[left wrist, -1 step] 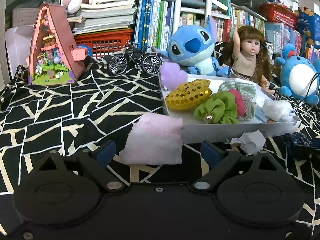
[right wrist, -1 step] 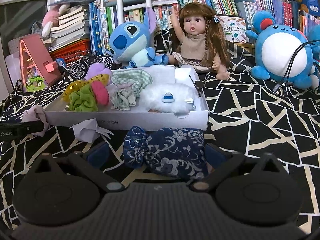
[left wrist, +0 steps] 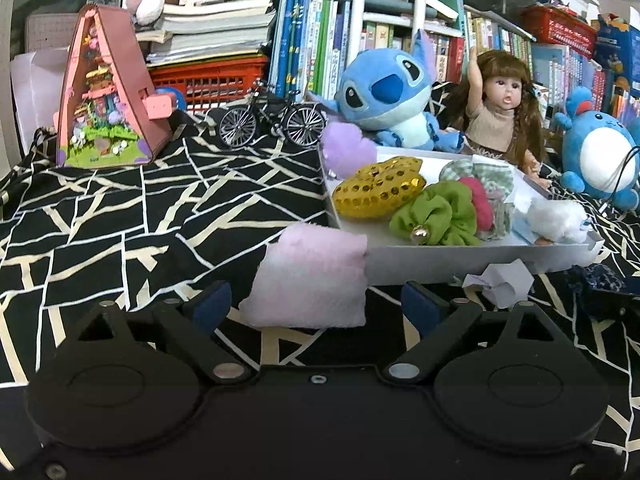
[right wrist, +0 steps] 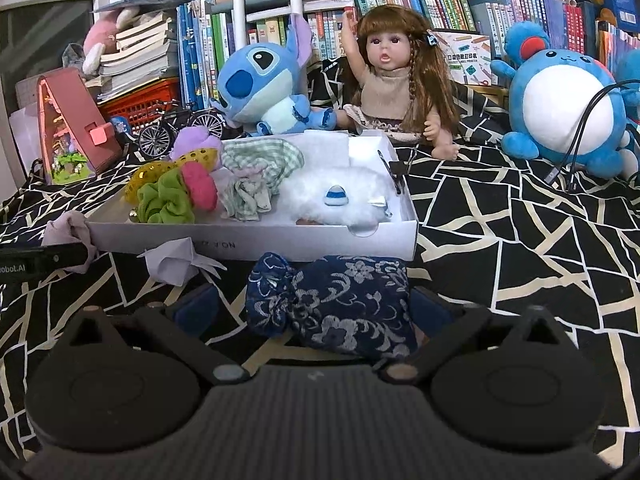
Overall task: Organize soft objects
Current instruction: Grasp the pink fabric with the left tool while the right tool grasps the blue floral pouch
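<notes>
Both wrist views look low and close across the shared white box [left wrist: 460,264].

Two plush toys sat along the cloth's far edge, Stitch [right wrist: 260,84] and a round blue one [right wrist: 564,104], beside one doll [right wrist: 396,92]. One white box [right wrist: 256,240] was there, plus one pink pad [left wrist: 312,280] and one navy pouch [right wrist: 332,304].

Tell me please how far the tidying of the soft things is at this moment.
Done: the white box already holds the gold sequin heart, green scrunchie and white fluffy piece. In hand: nothing gripped; the open left gripper brackets the pink pillow, the open right gripper the navy floral pouch. Left: both, still on the cloth outside the box.
</notes>
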